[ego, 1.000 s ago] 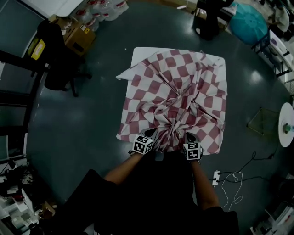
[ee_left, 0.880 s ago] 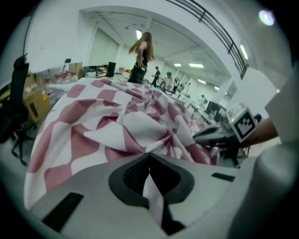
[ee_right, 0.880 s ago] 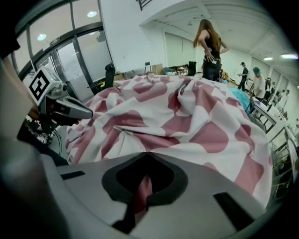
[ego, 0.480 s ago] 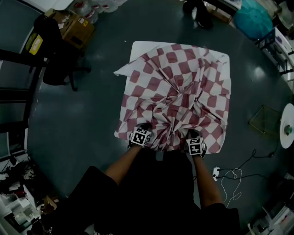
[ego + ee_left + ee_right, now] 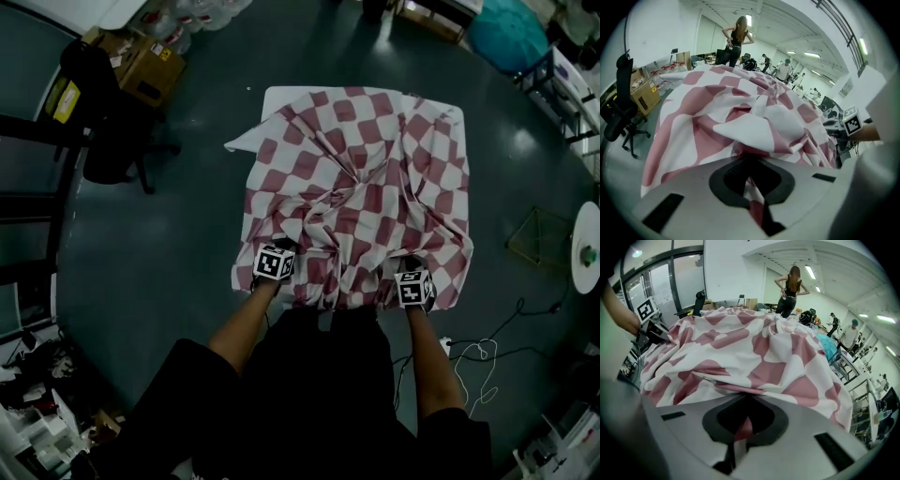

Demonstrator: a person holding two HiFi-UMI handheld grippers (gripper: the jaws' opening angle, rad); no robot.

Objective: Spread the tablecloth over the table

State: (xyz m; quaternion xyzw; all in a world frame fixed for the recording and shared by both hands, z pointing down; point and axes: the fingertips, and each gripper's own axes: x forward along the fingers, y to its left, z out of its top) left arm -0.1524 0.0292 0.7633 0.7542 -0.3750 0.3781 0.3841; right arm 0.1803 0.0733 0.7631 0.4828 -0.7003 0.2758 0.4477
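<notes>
The left gripper (image 5: 279,248) and right gripper (image 5: 411,272), each clamped on the cloth's (image 5: 361,178) near hem, sit wider apart than a second ago. The cloth covers more of the worktop (image 5: 277,95) but is puckered mid-way, so more pulling seems needed.

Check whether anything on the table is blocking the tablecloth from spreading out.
Nothing visible does. The tablecloth lies bunched over the table, whose far-left corner shows bare. The left gripper and right gripper are shut on its near edge. Anything under the folds is hidden.
</notes>
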